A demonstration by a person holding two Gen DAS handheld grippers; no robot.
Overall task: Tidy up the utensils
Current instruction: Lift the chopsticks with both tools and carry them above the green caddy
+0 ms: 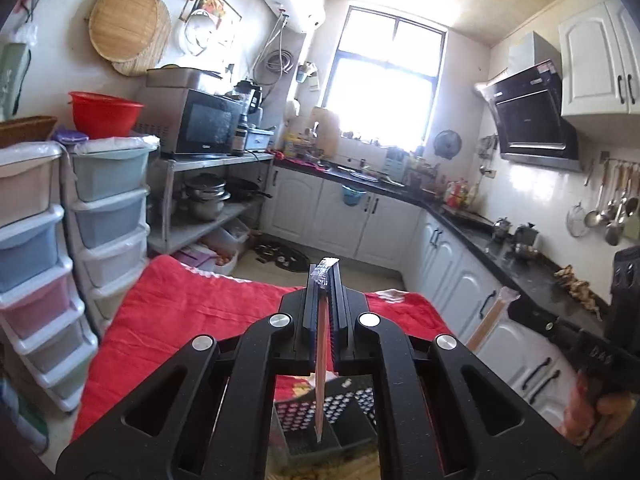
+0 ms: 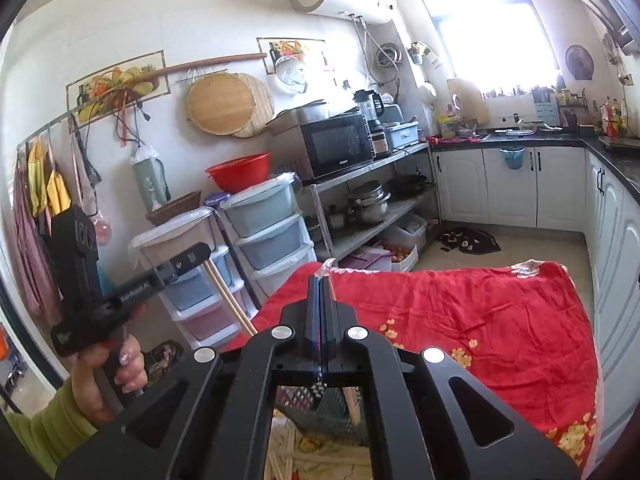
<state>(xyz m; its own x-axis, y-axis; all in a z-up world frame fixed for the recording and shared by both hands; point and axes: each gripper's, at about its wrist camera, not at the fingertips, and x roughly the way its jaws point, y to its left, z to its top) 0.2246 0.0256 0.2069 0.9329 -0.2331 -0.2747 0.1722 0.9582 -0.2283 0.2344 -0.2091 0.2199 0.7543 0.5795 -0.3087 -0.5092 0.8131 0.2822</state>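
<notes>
My left gripper [image 1: 325,276] is shut on a wooden chopstick [image 1: 321,376] that hangs down over a dark perforated utensil basket [image 1: 320,424] below it. My right gripper [image 2: 322,280] is shut on a thin clear-wrapped chopstick whose wrapper tip [image 2: 326,265] pokes past the fingers. In the right wrist view the left gripper [image 2: 192,258] shows at the left with its chopstick [image 2: 230,300] slanting down. In the left wrist view the right gripper [image 1: 532,312] shows at the right with a wrapped chopstick [image 1: 494,314]. Loose pale chopsticks [image 2: 304,460] lie beside the basket [image 2: 320,416].
A red floral cloth [image 2: 460,320] covers the table. Plastic drawer towers [image 1: 48,248] stand left of it. A metal shelf with a microwave [image 1: 200,128] and pots stands behind. White cabinets with a black counter [image 1: 500,256] run along the right.
</notes>
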